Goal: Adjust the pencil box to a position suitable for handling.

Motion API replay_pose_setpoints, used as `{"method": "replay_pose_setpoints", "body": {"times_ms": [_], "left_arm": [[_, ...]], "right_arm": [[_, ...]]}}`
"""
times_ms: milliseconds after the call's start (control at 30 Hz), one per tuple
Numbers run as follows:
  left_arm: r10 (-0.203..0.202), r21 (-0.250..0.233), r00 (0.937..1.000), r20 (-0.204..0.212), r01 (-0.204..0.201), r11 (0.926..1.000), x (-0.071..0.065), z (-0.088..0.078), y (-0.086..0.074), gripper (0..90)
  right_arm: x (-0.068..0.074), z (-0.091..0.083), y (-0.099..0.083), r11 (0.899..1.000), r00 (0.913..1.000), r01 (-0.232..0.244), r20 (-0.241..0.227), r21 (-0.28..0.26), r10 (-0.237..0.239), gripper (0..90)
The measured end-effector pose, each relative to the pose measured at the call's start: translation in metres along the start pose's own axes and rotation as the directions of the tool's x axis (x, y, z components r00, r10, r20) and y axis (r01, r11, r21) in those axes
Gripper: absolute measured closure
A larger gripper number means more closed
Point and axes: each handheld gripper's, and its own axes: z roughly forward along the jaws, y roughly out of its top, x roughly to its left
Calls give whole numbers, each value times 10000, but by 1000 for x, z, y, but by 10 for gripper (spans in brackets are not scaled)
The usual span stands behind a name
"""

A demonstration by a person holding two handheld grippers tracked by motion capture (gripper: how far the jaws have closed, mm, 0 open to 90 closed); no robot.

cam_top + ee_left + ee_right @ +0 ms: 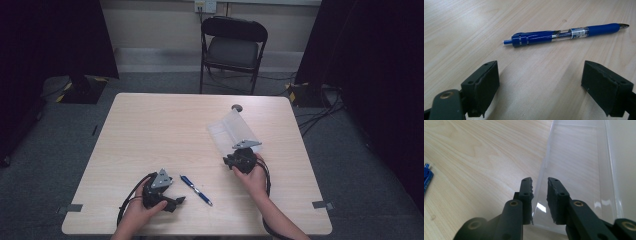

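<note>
From the high view we see the desk (150, 130) with a clear plastic case (234, 131) lying open right of its middle, toward the far edge, and a blue pen (196, 190) near the near edge, between our two hands. The left gripper (176, 202) rests by the near edge just left of the pen; the right gripper (231, 160) sits at the near end of the case.

In the left gripper view we look along the left gripper (540, 85), its jaws spread wide with bare wood between them. The blue pen (564, 35) lies crosswise just beyond them, apart from both pads.

In the right gripper view the right gripper (540, 195) has its jaws drawn close on either side of the clear plastic case's (579, 170) thin near edge. We cannot tell whether the pads press it. The blue pen (427, 178) peeks in at the left.
</note>
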Motion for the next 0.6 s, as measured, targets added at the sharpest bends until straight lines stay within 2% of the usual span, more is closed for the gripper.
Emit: {"method": "replay_pose_setpoints", "body": {"times_ms": [167,300,433,500,600], "left_arm": [[14,2,10000,-5,-14,10000,0,0,0,143],[-20,-2,10000,5,20,10000,0,0,0,143],[-18,-4,10000,3,18,10000,0,0,0,143],[-40,-5,10000,9,40,10000,0,0,0,143],[-48,-8,10000,10,48,10000,0,0,0,143]], "right_arm": [[1,3,-1,9997,9998,-162,90,185,160,794],[3,6,-2,9993,9999,-96,130,372,92,826],[4,6,-3,9994,9995,-148,268,311,139,854],[4,5,-3,9992,9984,64,562,407,-86,885],[5,3,-3,9983,9974,368,606,458,-396,896]]}}
